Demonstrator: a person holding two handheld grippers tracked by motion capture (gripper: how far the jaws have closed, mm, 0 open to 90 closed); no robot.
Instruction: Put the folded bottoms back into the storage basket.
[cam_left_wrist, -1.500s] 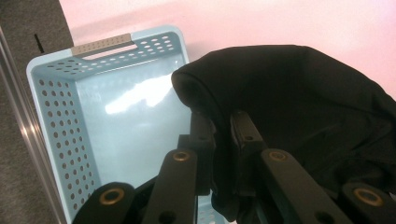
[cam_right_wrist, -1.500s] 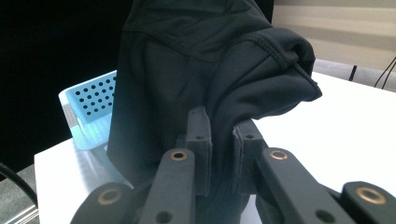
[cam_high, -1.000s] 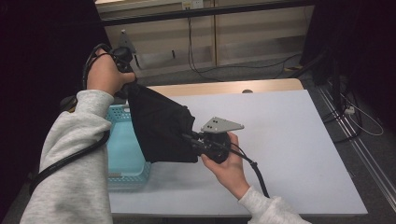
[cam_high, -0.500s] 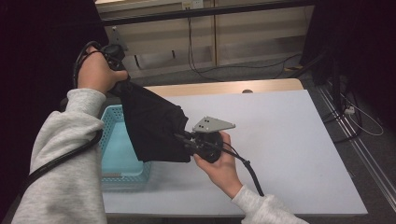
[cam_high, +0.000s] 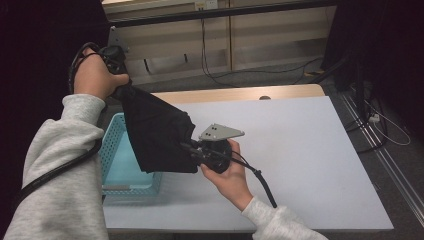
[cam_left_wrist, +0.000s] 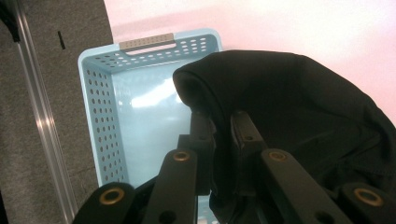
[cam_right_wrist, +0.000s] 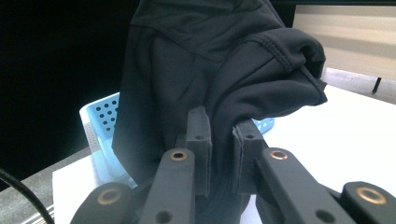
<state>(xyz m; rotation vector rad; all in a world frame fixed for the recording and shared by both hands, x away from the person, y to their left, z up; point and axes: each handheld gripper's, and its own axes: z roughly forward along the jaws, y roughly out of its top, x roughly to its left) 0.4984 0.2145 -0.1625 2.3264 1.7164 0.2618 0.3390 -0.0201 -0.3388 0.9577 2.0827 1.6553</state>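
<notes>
Over white table (cam_high: 300, 150) w/ blue basket (cam_high: 112, 165), both hand-held grippers, left (cam_high: 125, 92) & right (cam_high: 192, 150), clamp black cloth (cam_high: 155, 135).

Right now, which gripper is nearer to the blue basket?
Right. The right gripper clamps the black garment low, just beside the blue basket's right rim. The left gripper holds the garment's upper end, raised up beyond the basket's far end.

tabletop: plain white rectangular tabletop (cam_high: 310, 150) with a light wood strip along the far edge
on it: pale blue perforated plastic basket (cam_high: 112, 150), near its left edge
</notes>
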